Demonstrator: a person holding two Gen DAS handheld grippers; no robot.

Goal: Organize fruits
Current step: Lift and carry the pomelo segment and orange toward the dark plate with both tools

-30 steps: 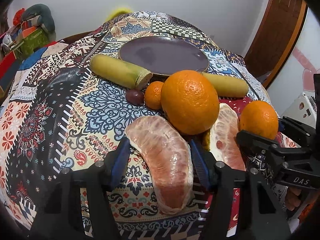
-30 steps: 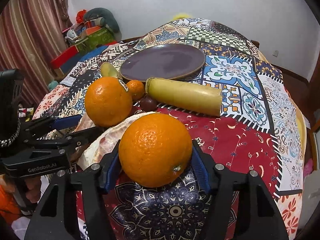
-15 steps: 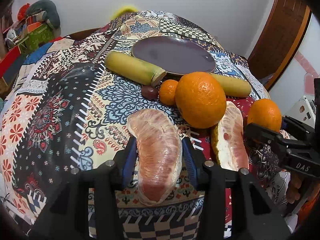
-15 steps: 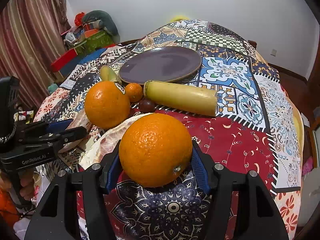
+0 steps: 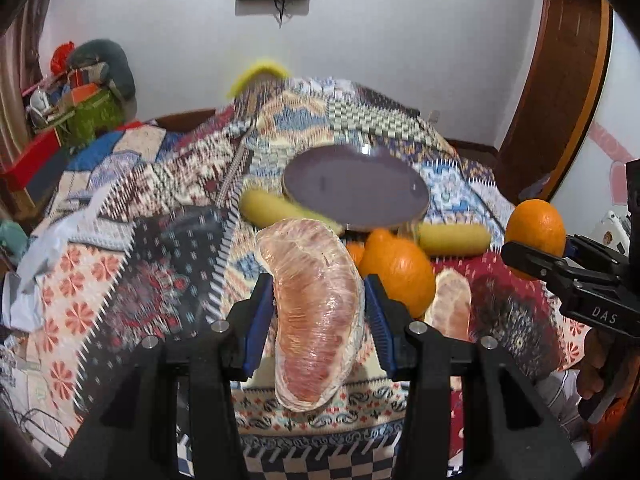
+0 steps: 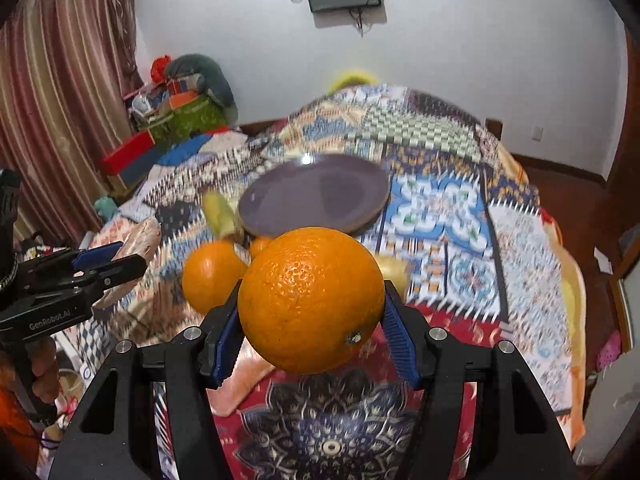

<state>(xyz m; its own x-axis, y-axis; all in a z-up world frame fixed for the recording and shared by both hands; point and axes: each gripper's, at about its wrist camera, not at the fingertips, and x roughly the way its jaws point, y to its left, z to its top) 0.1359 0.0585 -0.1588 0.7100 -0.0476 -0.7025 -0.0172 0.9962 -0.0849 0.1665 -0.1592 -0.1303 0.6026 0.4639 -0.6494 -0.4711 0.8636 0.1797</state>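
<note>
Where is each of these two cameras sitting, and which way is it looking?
Left wrist view: sits on the left hand-held gripper, looking along its blue-padded fingers, clamped on a plastic-wrapped pink pomelo segment; the person's right hand shows at the edge.
Right wrist view: sits on the right hand-held gripper, clamped on a large round orange; the person's left hand shows.
Both share the round dark purple plate on the patterned patchwork tablecloth.

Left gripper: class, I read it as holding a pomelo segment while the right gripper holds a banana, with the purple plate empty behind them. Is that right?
Not quite. The right gripper holds a large orange, not a banana, as the right wrist view shows. The rest stands: the left gripper holds the pomelo segment, and the purple plate is empty behind them.
</note>
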